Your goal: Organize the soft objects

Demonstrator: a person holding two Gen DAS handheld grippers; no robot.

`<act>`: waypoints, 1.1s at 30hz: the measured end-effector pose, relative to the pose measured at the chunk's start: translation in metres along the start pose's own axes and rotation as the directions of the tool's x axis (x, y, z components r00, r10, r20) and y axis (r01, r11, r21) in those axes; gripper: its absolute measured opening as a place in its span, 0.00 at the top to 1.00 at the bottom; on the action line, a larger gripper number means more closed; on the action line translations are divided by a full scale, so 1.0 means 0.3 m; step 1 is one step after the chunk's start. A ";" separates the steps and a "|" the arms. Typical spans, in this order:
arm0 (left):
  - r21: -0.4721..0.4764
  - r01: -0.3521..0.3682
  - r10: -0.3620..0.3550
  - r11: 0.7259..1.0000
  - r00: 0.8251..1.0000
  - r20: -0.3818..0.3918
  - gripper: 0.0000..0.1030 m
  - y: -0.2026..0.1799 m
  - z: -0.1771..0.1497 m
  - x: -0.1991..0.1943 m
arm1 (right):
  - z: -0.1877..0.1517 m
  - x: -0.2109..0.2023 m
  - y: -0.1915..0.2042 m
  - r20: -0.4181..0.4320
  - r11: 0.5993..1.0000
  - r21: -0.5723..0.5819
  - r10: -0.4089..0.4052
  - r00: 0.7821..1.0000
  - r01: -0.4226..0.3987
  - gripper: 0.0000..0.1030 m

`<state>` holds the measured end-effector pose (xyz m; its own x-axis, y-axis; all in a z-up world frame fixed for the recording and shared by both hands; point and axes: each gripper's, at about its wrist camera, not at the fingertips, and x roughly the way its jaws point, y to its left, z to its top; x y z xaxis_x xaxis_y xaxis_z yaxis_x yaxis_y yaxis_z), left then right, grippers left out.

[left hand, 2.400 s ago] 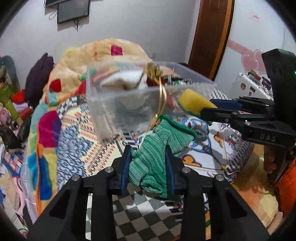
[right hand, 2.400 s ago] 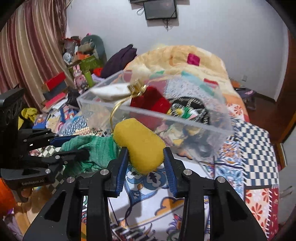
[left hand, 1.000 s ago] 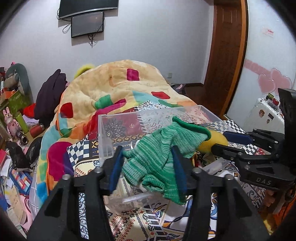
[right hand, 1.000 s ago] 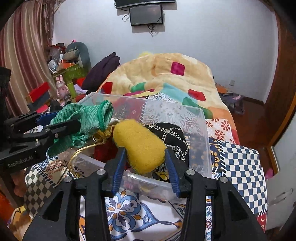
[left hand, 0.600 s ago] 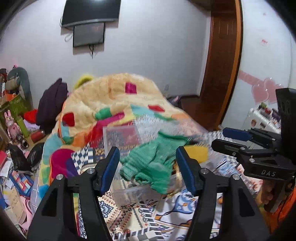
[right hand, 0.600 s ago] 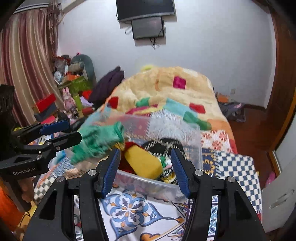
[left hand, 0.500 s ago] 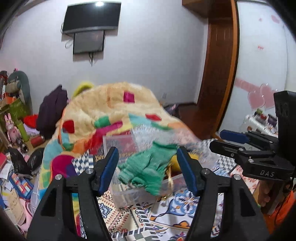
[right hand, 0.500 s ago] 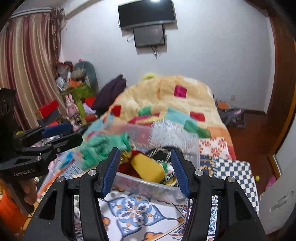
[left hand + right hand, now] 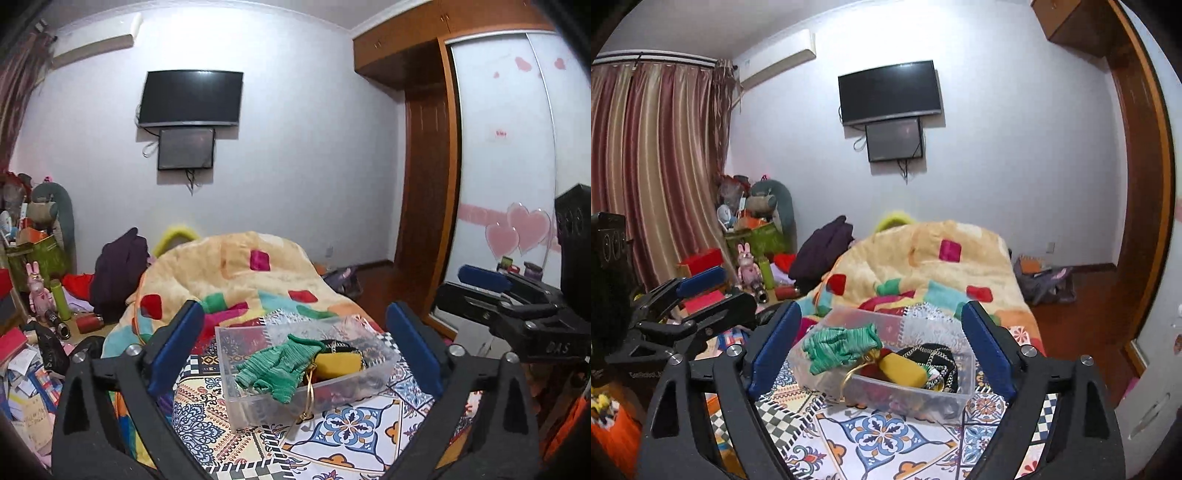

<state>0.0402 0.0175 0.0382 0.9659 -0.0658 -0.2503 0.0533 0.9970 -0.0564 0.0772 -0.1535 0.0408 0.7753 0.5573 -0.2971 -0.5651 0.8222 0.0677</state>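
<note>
Now, working down from the biggest thing, I have one bed [image 9: 343, 432] under me with its patterned cover, and one clear plastic bin [image 9: 384, 363] resting on that cover; the bin looks rigid and light, so if I had to shift it I would take it by a rim or wall, though the smooth plastic could slip in my pads. Draped over the bin's near left corner is one green knitted cloth [image 9: 275, 367], partly inside and partly hanging over the rim; I judge it light, limp and easy to snag, best pinched at a bunched fold so it lifts in one piece. Beside it, inside the bin, lies one yellow sponge [image 9: 903, 371], which I expect to be light and squashy, safe to squeeze across its short side. One black patterned cloth [image 9: 936, 363] sits behind the sponge toward the right wall, soft as well by the look of it. One thin gold ribbon [image 9: 309, 391] loops out over the front wall; it is slight and would probably slide out of a loose grip. Red items lie deeper in the bin, and I cannot count them. My left tool [image 9: 295, 354] hangs above the bin with jaws spread wide and nothing between them, and my right tool [image 9: 881, 349] is equally wide apart and empty.
</note>
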 end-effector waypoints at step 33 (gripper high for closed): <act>-0.003 -0.021 0.021 1.000 1.000 -0.012 0.00 -0.004 -0.036 0.015 | -0.051 -0.029 -0.022 0.044 1.000 0.015 -0.009 0.999 0.008 0.00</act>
<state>0.0417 0.0156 0.0268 0.9638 -0.0449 -0.2629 0.0318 0.9980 -0.0537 0.0699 -0.1655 0.0285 0.7920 0.5543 -0.2558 -0.5542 0.8286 0.0798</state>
